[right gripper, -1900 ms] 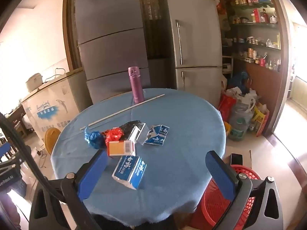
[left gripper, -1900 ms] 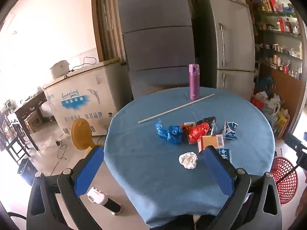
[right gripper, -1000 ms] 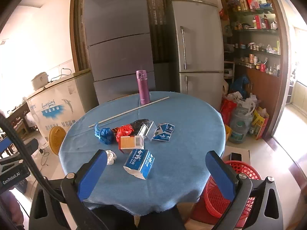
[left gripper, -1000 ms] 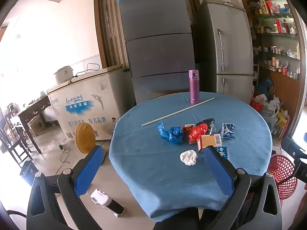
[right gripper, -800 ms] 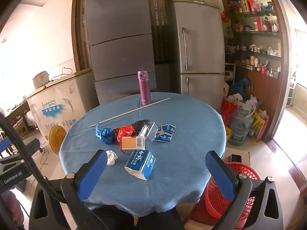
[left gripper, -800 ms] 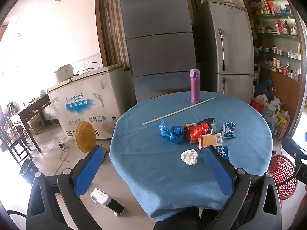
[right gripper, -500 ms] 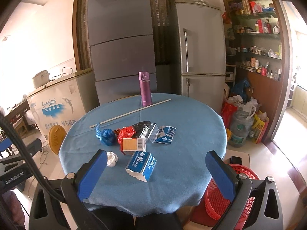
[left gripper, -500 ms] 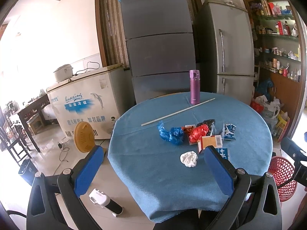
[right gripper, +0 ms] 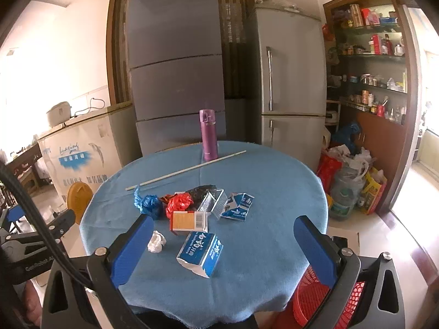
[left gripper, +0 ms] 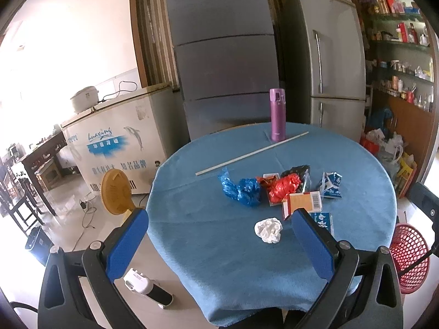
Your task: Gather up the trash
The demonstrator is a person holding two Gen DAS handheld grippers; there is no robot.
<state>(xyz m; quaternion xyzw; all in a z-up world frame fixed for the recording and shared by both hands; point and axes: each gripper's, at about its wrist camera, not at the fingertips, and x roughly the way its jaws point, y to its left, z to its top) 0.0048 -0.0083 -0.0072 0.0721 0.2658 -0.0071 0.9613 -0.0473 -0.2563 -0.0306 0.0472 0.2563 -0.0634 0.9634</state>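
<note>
- Kitchen setting: round counter point(right gripper: 274, 181) under a blue cloth, two refrigerators point(right gripper: 288, 82) behind it at 12 o'clock, a purple flask point(right gripper: 208, 134) upright at the far edge with a white rod point(right gripper: 186, 170) lying just in front of it.
- Trash sits in a cluster near counter centre: blue bag point(right gripper: 148, 203), red bag point(right gripper: 178, 201), orange box point(right gripper: 189, 220), torn blue-white wrapper point(right gripper: 238, 203), blue carton point(right gripper: 201, 252) nearest me, white paper wad point(right gripper: 157, 241) at its 9 o'clock.
- Red basket point(right gripper: 315, 298) stands on the floor at 5 o'clock of the counter, partly hidden behind my right gripper point(right gripper: 227, 249).
- I read both as released: right jaws spread wide and empty, left gripper point(left gripper: 219, 238) likewise, neither touching anything.
- Step in hand, as I judge it: first approach; nothing collected yet.
- Plan: take the blue carton with the right, since it lies between those jaws and closest to the basket. Descend square to its long sides, close across the narrow width; the carton looks crushable, so clamp gently.
- Left could take the wad; avoid snagging the cloth.
</note>
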